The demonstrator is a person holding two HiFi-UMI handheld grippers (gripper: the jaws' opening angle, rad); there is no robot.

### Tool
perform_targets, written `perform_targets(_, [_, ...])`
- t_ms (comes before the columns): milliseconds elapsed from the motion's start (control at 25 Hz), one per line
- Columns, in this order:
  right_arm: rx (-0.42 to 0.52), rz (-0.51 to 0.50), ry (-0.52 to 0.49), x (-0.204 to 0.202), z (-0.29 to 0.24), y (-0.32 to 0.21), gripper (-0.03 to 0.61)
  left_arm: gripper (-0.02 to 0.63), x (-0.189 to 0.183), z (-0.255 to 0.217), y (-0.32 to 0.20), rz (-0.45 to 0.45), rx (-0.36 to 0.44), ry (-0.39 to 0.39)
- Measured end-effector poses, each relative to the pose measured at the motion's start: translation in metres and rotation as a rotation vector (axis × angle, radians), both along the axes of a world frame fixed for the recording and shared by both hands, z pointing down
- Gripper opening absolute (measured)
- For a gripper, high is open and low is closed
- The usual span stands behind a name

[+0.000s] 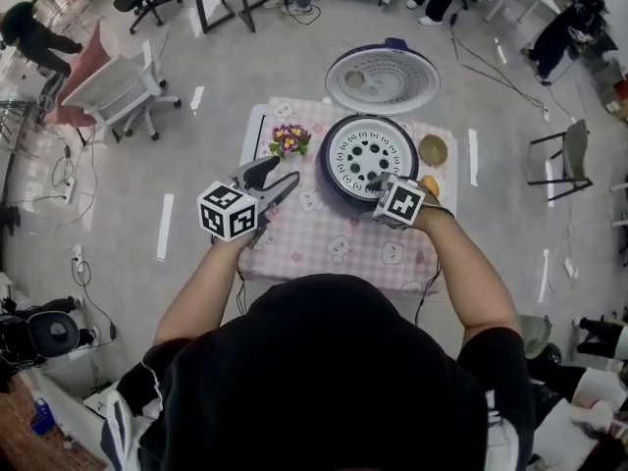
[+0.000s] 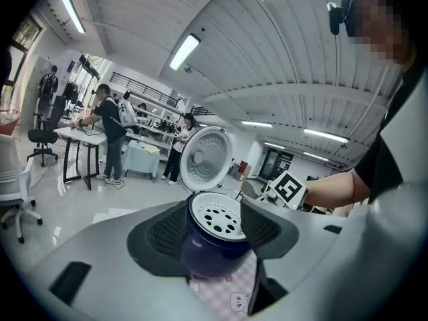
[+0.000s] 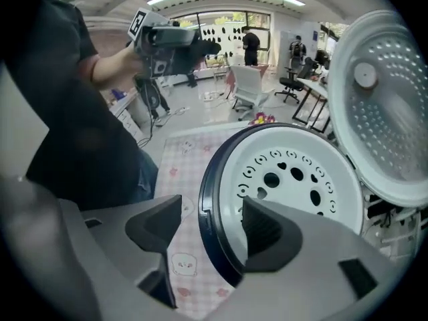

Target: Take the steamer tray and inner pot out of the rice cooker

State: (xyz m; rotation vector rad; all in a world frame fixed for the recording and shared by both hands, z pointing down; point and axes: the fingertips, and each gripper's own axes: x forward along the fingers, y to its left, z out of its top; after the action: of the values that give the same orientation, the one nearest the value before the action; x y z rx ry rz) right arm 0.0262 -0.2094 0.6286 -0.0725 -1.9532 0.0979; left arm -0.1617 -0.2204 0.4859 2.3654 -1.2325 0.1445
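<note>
Right tongs point(image 3: 210, 223) are spread wide with nothing pinched. They straddle the near rim of the cooker point(image 1: 343, 196), one jaw outside over the tabletop point(image 1: 324, 248), the other over the near edge of the tray point(image 1: 371, 153).

The tray sits in the cooker mouth, toward the far right corner of the tabletop, with the lid point(image 1: 383, 79) open behind it. The pot is not visible, presumably under the tray.

Left tongs point(image 1: 280, 180) are also spread and empty, held clear of the cooker on its near-left side.

Risks, as judged:
- Closing as placed would catch the cooker wall together with the tray rim, so the cooker could drag or tip.
- A one-sided pinch on a thin rim may let the tray tilt and slip back in.
- The bowl point(image 1: 433, 149) by the right edge lies near any swing-out path and could get knocked.
</note>
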Motion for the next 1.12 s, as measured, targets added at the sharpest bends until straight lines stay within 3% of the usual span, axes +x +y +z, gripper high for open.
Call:
perform_targets(200, [-0.028, -0.135, 0.194, 0.022, 0.021, -0.003, 0.296, 0.256, -0.002, 0.007, -0.003, -0.007, -0.013, 0.009])
perform_targets(400, [-0.107, -0.2, 0.23, 0.016, 0.027, 0.008, 0.294, 0.256, -0.002, 0.017, -0.004, -0.007, -0.037, 0.018])
perform_targets(640, [-0.171, -0.24, 0.249, 0.02, 0.028, 0.015, 0.233, 0.255, -0.006, 0.024, -0.007, -0.023, -0.057, 0.039])
perform_targets(840, [-0.055, -0.261, 0.272, 0.025, 0.024, -0.009, 0.169, 0.256, 0.001, 0.029, -0.007, -0.009, -0.069, 0.039])
perform_targets(960, [-0.045, -0.281, 0.207, 0.011, 0.011, -0.007, 0.158, 0.255, 0.004, 0.028, -0.006, -0.005, -0.07, 0.04])
perform_targets(1120, [-0.034, -0.281, 0.24, 0.021, 0.012, -0.008, 0.141, 0.255, 0.007, 0.028, -0.005, 0.005, -0.07, 0.038])
